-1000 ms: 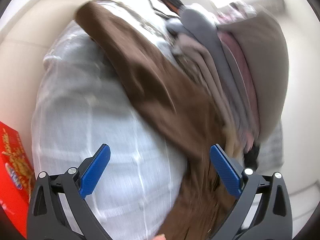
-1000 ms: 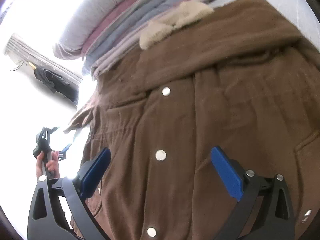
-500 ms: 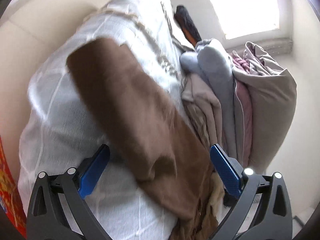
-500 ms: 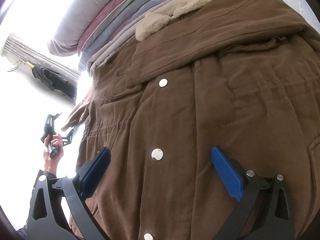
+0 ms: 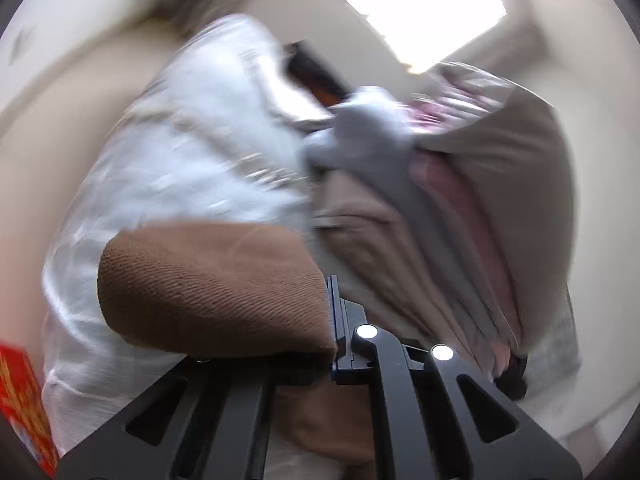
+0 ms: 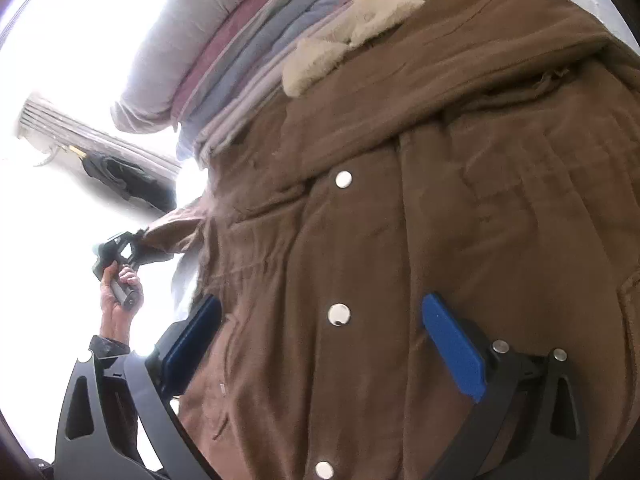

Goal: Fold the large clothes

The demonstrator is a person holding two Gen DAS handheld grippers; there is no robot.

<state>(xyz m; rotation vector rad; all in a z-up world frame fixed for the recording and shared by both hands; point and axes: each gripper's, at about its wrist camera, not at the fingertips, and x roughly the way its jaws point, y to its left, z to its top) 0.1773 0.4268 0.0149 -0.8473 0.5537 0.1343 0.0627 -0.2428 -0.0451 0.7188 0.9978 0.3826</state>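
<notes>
The brown coat [image 6: 420, 240] is spread front-up across the bed, right under my right gripper [image 6: 320, 344], snap buttons [image 6: 339, 314] running down the middle and a cream fleecy collar lining [image 6: 348, 36] poking out at the far end. From the right wrist cam I get the whole front of it, and the right gripper's blue pads [image 6: 454, 354] stand wide apart just above the fabric, holding nothing. That view also catches my left hand [image 6: 116, 300] off to the side with the left gripper [image 6: 120, 246] pinching the coat's sleeve end, lifted up away from the body of the coat. Left wrist cam tells the other half: the ribbed brown cuff [image 5: 212, 284] fills the middle of the frame and the jaws are clamped tight on it, pads pressed together with the cloth between them. Everything behind it is motion-blurred there, but I can make out the white bedcover [image 5: 180, 160] that the right cam barely shows. Beyond the collar sits a stack of folded quilts [image 6: 240, 40] in grey, pink and blue-grey, touching the coat's top edge; the left cam sees the same pile [image 5: 460, 200] from its end. As for containers, only a red box [image 5: 24, 404] at the left cam's bottom corner, can't tell what's in it. Something dark [image 6: 128, 180] hangs by the bright window in the right view.
</notes>
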